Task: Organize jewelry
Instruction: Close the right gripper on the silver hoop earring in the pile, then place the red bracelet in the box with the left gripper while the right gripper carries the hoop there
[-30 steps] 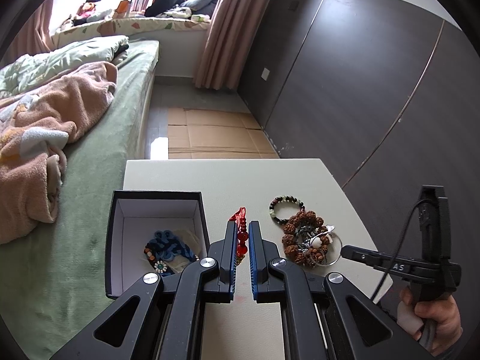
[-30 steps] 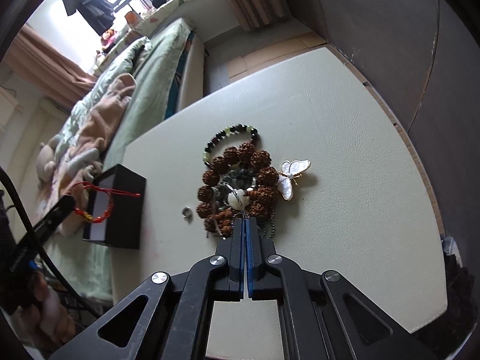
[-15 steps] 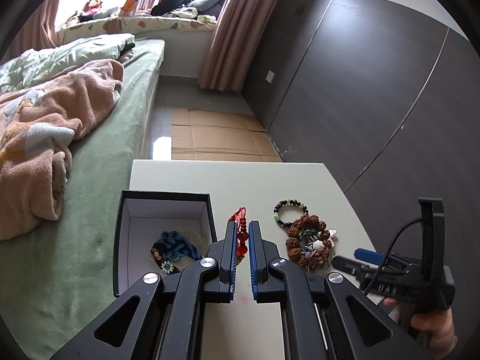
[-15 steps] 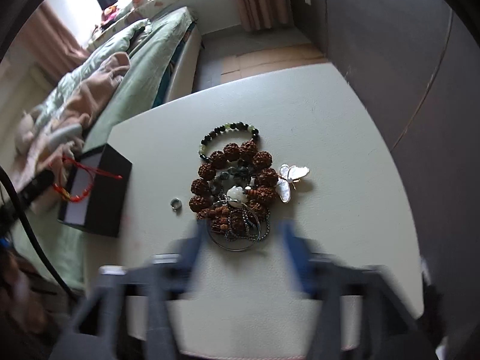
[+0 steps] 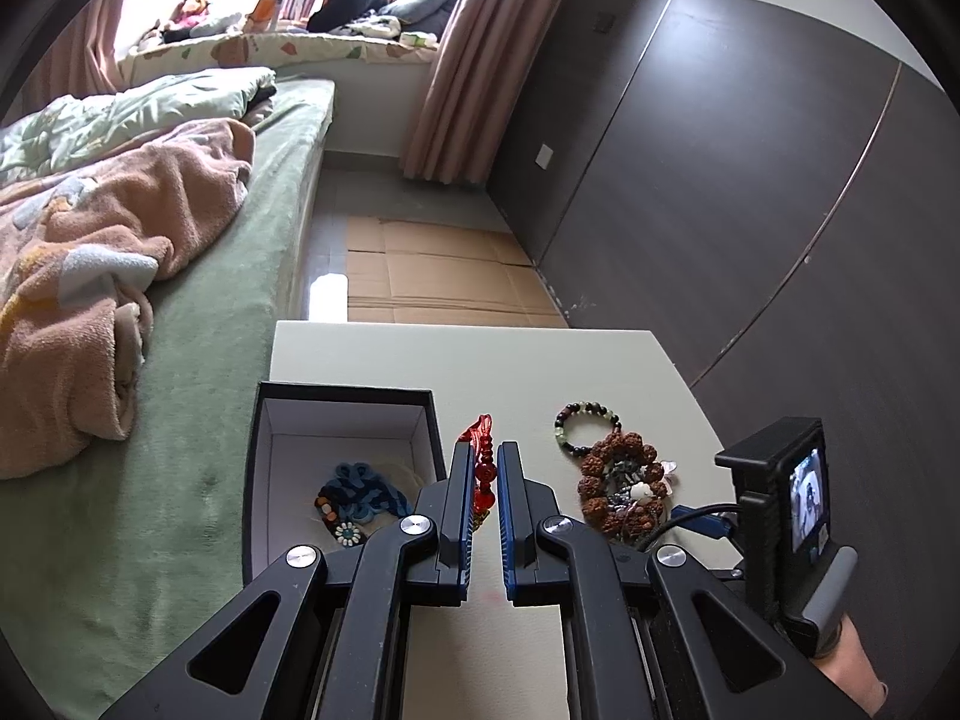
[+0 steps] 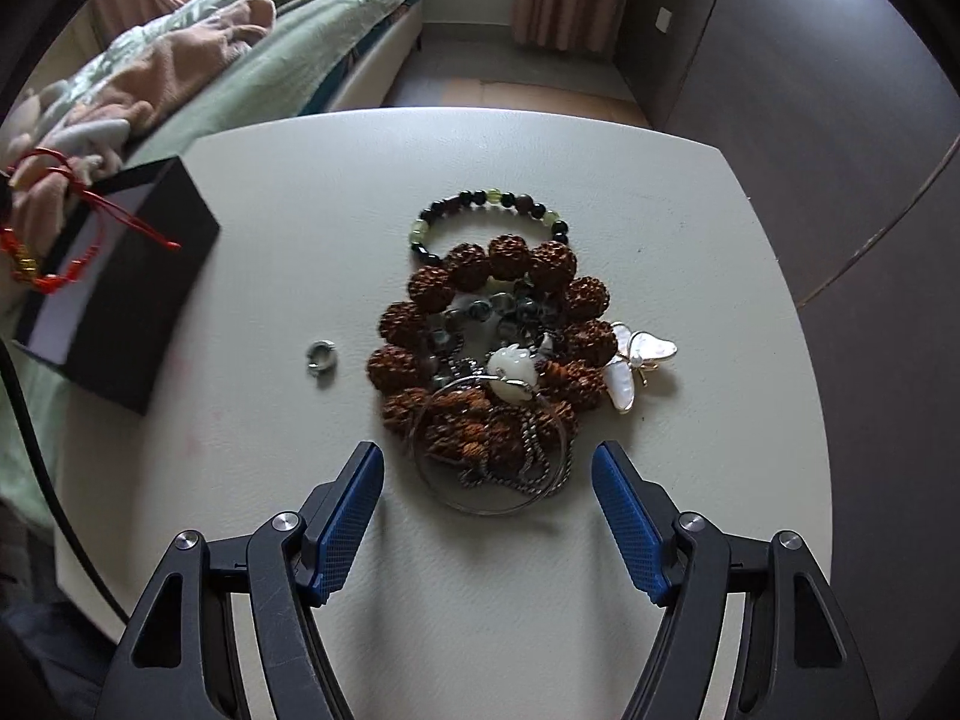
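Note:
My left gripper is shut on a red cord bracelet, held just right of the open black box. The right wrist view shows that bracelet hanging over the box. A blue knotted piece lies inside. My right gripper is open and points down at a jewelry pile. Its fingers stand on either side of the pile's near edge, touching nothing. The pile holds a brown seed-bead bracelet, a silver bangle, a white pendant and a butterfly brooch.
A dark and green bead bracelet lies behind the pile, and a small silver ring to its left. The white table ends close on the right. A bed with blankets borders the table's left side.
My right gripper has opened wide, tilted down and rolled square over the pile. The left gripper has stayed put with the red bracelet.

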A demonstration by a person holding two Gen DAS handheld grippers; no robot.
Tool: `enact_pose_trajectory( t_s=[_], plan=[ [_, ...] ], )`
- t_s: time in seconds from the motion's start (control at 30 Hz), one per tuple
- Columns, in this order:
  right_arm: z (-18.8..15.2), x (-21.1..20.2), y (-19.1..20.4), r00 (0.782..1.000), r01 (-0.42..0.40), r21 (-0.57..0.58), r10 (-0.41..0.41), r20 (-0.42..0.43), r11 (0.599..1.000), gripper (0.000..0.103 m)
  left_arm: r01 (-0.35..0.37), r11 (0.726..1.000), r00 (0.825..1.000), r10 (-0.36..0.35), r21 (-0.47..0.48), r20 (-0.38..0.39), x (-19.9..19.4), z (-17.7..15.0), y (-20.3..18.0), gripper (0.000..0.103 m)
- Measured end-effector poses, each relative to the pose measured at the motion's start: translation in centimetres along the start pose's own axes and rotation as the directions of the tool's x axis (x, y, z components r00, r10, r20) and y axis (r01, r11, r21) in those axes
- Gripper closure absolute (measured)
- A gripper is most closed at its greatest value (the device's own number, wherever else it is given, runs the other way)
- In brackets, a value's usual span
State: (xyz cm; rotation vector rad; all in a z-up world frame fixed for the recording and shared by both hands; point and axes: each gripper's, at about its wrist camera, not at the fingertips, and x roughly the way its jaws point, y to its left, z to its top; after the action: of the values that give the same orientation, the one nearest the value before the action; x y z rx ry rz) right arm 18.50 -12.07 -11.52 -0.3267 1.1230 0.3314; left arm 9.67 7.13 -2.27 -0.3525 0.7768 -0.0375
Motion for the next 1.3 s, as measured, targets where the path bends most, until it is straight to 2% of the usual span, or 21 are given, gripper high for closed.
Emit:
enact_pose_trajectory(
  t_s=[0.07, 0.1, 0.13, 0.17, 0.27, 0.53, 0.67, 0.8, 0.83, 0.87, 0.93, 0.97, 1.13, 1.3],
  plan=[
    [-0.1, 0.3, -0.2, 1.0, 0.001, 0.009, -0.001, -0.013, 1.0, 0.035, -0.002, 1.0, 1.0, 0.002, -0.005, 0.002, -0.1, 0.1, 0.3, 0.096],
    [-0.1, 0.3, -0.3, 1.0, -0.002, 0.013, 0.002, -0.014, 1.0, 0.04, -0.004, 1.0, 1.0, 0.004, -0.008, 0.005, -0.2, 0.1, 0.5, 0.096],
    [-0.2, 0.2, -0.4, 1.0, -0.019, 0.018, 0.02, -0.013, 1.0, 0.05, -0.007, 1.0, 1.0, 0.007, -0.012, 0.007, -0.4, 0.1, 0.8, 0.096],
    [-0.2, 0.2, -0.5, 0.999, -0.035, 0.024, 0.035, -0.015, 0.999, 0.052, -0.01, 1.0, 1.0, 0.01, -0.015, 0.008, -0.4, 0.1, 0.9, 0.096],
    [-0.2, -0.4, -0.5, 0.999, -0.041, 0.027, 0.041, 0.002, 0.999, 0.052, -0.02, 0.999, 1.0, 0.021, -0.03, 0.011, -0.6, 0.1, 1.6, 0.096],
    [-0.7, -4.1, -1.4, 0.989, -0.132, 0.069, 0.126, 0.081, 0.989, 0.052, -0.05, 0.996, 0.999, 0.049, -0.068, -0.02, -0.3, -0.1, 3.4, 0.096],
    [-0.2, -5.8, -0.8, 0.976, -0.183, 0.076, 0.171, 0.137, 0.98, 0.052, -0.063, 0.991, 0.998, 0.06, -0.114, -0.032, -0.1, 0.0, 4.6, 0.096],
    [0.8, -7.1, 0.2, 0.95, -0.261, 0.076, 0.242, 0.195, 0.962, 0.052, -0.065, 0.982, 0.996, 0.053, -0.179, -0.071, 0.2, 0.1, 6.0, 0.094],
    [1.0, -7.3, 0.6, 0.944, -0.277, 0.074, 0.257, 0.205, 0.958, 0.052, -0.076, 0.979, 0.995, 0.061, -0.19, -0.083, 0.3, 0.1, 6.2, 0.087],
    [1.2, -7.5, 1.0, 0.936, -0.299, 0.07, 0.278, 0.216, 0.952, 0.052, -0.079, 0.978, 0.994, 0.062, -0.196, -0.087, 0.3, 0.1, 6.4, 0.07],
    [1.6, -7.7, 1.9, 0.921, -0.339, 0.063, 0.317, 0.226, 0.939, 0.052, -0.067, 0.971, 0.997, 0.054, -0.228, -0.061, -0.2, 0.1, 7.0, 0.048],
    [1.8, -7.7, 2.4, 0.913, -0.36, 0.06, 0.338, 0.229, 0.931, 0.052, -0.064, 0.969, 0.997, 0.054, -0.238, -0.049, -0.4, 0.2, 7.2, 0.046],
    [2.7, -7.5, 4.5, 0.876, -0.444, 0.048, 0.422, 0.234, 0.895, 0.052, -0.068, 0.962, 0.998, 0.063, -0.264, -0.029, -1.4, 0.4, 8.0, 0.046],
    [4.0, -6.8, 6.7, 0.856, -0.487, 0.038, 0.468, 0.22, 0.872, 0.052, -0.09, 0.955, 0.996, 0.088, -0.283, -0.021, -2.2, 0.5, 8.9, 0.046]
  ],
)
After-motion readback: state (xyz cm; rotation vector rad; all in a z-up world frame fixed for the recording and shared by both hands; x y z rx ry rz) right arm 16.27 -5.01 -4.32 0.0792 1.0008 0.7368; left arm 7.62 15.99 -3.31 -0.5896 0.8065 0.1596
